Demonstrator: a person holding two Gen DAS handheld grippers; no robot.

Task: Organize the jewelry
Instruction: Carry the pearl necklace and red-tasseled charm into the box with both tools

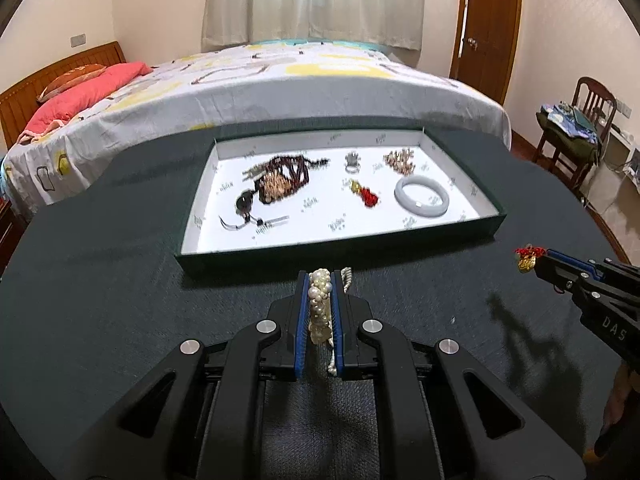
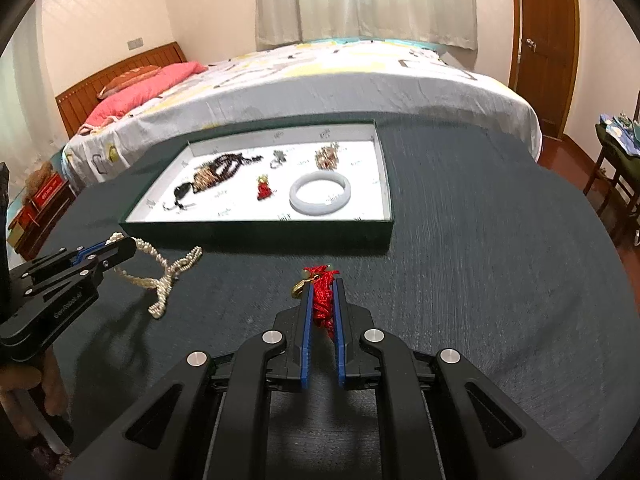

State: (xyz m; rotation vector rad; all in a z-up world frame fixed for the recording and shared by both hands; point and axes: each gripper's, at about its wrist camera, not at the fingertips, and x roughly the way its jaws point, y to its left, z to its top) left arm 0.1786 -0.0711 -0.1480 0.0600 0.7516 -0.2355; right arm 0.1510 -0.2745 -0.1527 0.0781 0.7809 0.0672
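Observation:
My left gripper [image 1: 320, 278] is shut on a pearl necklace [image 1: 319, 304] and holds it just in front of the white-lined jewelry tray [image 1: 336, 246]; in the right wrist view the necklace [image 2: 166, 276] trails down onto the dark table. My right gripper [image 2: 321, 280] is shut on a red tassel charm [image 2: 322, 300] with a gold piece, to the right of the left gripper and in front of the tray [image 2: 256, 226]. The tray holds dark bead strands [image 1: 286, 174], a second red charm [image 1: 366, 194], a pale bangle [image 1: 421, 198], a ring [image 1: 353, 162] and a small beaded cluster [image 1: 399, 160].
The tray sits on a dark green round table [image 1: 100, 280]. A bed [image 1: 280, 80] stands right behind the table. A wooden chair with clothes [image 1: 576, 128] is at the right, a door [image 1: 488, 20] behind it.

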